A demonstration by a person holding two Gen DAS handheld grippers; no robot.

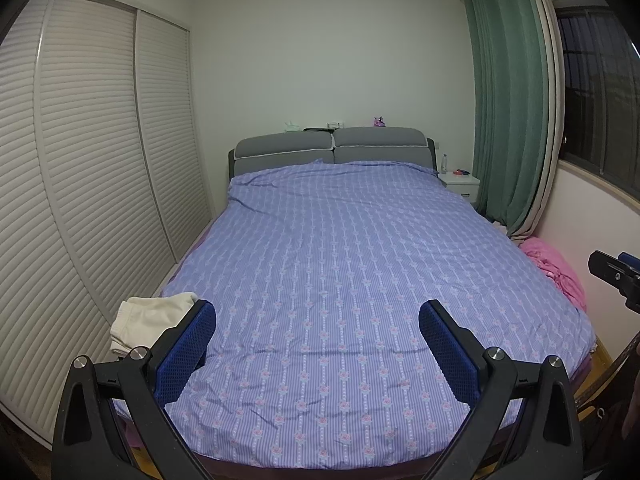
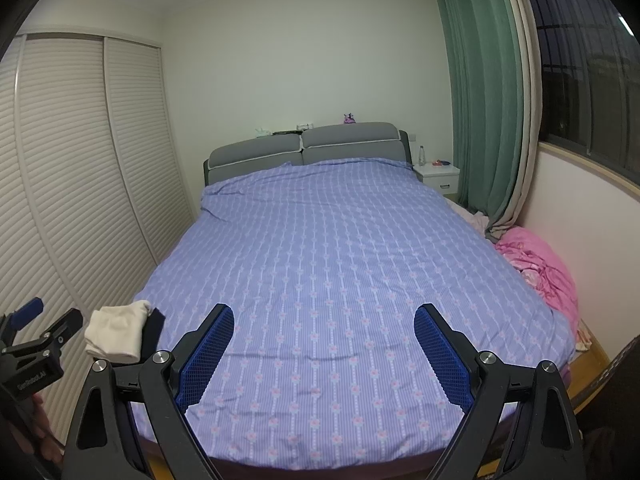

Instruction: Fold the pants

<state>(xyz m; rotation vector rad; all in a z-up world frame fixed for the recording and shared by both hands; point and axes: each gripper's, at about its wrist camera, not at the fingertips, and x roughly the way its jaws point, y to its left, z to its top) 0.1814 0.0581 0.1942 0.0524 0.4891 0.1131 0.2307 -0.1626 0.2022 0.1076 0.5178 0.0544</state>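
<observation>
In the left wrist view, the left hand-held gripper point(image 1: 318, 336) is hovering agape over the bed point(image 1: 340, 264); its finger is partly hiding the cream pants point(image 1: 148, 320) at the near-left corner.

In the right wrist view, the right hand-held gripper point(image 2: 324, 340) is gaping too, the pants point(image 2: 116, 332) lying folded, details unclear

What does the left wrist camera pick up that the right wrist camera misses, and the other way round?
Only the left wrist view shows the right gripper from outside, poking in at its right edge.

Only the right wrist view shows the left gripper from outside, at its left edge, and a dark cloth lying beside the cream pants.

Both show the purple bedspread, the cream pants at its near left corner, the pink bedding on the right, the green curtain, and each view's own jaws spread wide and empty.
</observation>
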